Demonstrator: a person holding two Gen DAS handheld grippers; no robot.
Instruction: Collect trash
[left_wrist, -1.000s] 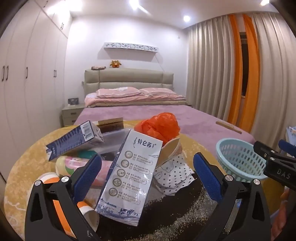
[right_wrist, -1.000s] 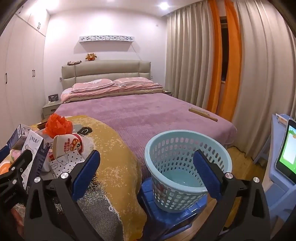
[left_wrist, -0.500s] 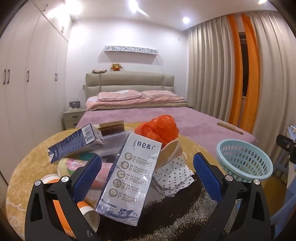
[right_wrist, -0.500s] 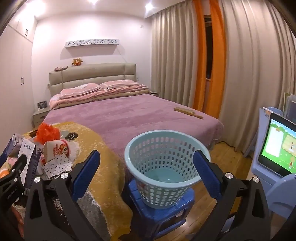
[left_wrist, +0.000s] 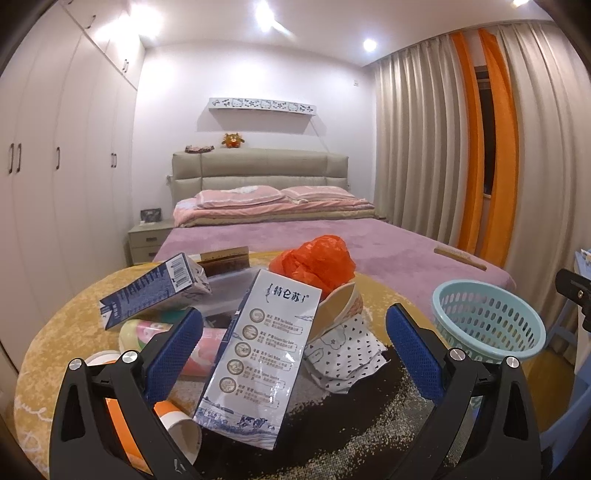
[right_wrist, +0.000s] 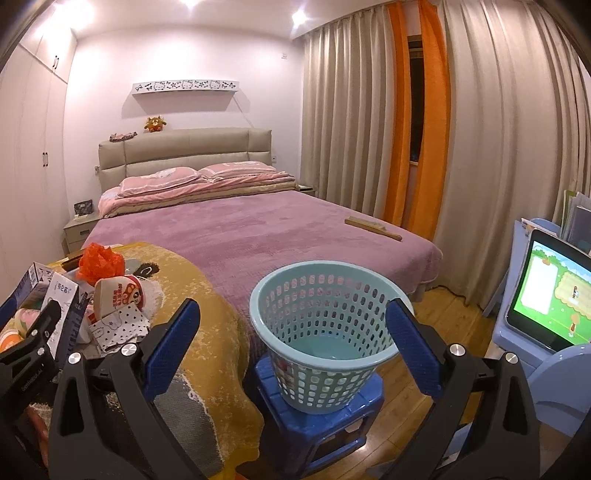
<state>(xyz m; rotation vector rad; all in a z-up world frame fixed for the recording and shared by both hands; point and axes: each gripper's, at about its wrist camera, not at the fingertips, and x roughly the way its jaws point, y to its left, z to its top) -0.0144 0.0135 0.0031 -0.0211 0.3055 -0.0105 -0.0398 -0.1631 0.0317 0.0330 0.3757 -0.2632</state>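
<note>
A heap of trash lies on a yellow blanket (left_wrist: 66, 325) at the foot of the bed. A white milk carton (left_wrist: 258, 354) leans upright in front, with a blue carton (left_wrist: 155, 295), an orange plastic bag (left_wrist: 314, 262), a paper cup (left_wrist: 340, 306) and dotted paper (left_wrist: 347, 354) around it. My left gripper (left_wrist: 293, 347) is open and empty, its jaws on either side of the white carton without touching it. My right gripper (right_wrist: 291, 343) is open and empty, in front of the teal basket (right_wrist: 325, 332), which also shows in the left wrist view (left_wrist: 487, 317).
The basket stands on a blue plastic stool (right_wrist: 317, 413) on the wooden floor. A purple bed (right_wrist: 258, 236) lies behind, with a wooden stick (right_wrist: 373, 229) on it. A lit tablet (right_wrist: 546, 291) on a blue chair is at the right. Curtains hang behind.
The right gripper has drawn back and swung right, so the basket now sits centred between its jaws. It has nearly left the left wrist view. The left gripper has hardly moved.
</note>
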